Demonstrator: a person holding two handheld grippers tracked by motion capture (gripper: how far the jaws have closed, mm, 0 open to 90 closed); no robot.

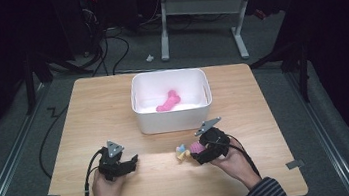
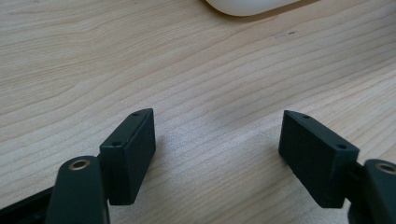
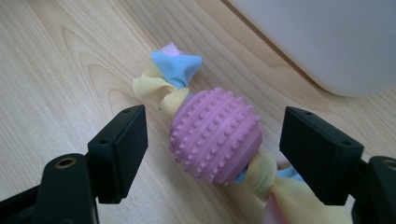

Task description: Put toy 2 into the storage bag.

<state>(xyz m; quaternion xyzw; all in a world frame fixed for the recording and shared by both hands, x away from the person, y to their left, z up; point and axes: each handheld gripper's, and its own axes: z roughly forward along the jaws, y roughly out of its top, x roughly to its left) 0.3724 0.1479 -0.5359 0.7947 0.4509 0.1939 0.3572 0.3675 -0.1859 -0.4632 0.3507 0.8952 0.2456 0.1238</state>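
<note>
A pink studded ball toy [image 3: 215, 135] with knotted yellow and blue cloth ends lies on the wooden table [image 1: 113, 110]; in the high view the toy [image 1: 189, 150] sits just in front of the white bin [image 1: 147, 121]. My right gripper [image 3: 212, 151] is open around the ball, with a gap between each pad and the ball. In the high view the right gripper [image 1: 200, 151] is at the toy. My left gripper [image 2: 217, 149] is open over bare wood, and the left gripper [image 1: 126, 165] rests at the front left. A pink bone-shaped toy [image 1: 168, 101] lies inside the bin.
The bin's white wall [image 3: 327, 42] rises close behind the ball toy. Cables trail from both grippers toward the front edge. A desk frame [image 1: 198, 19] stands on the floor beyond the table.
</note>
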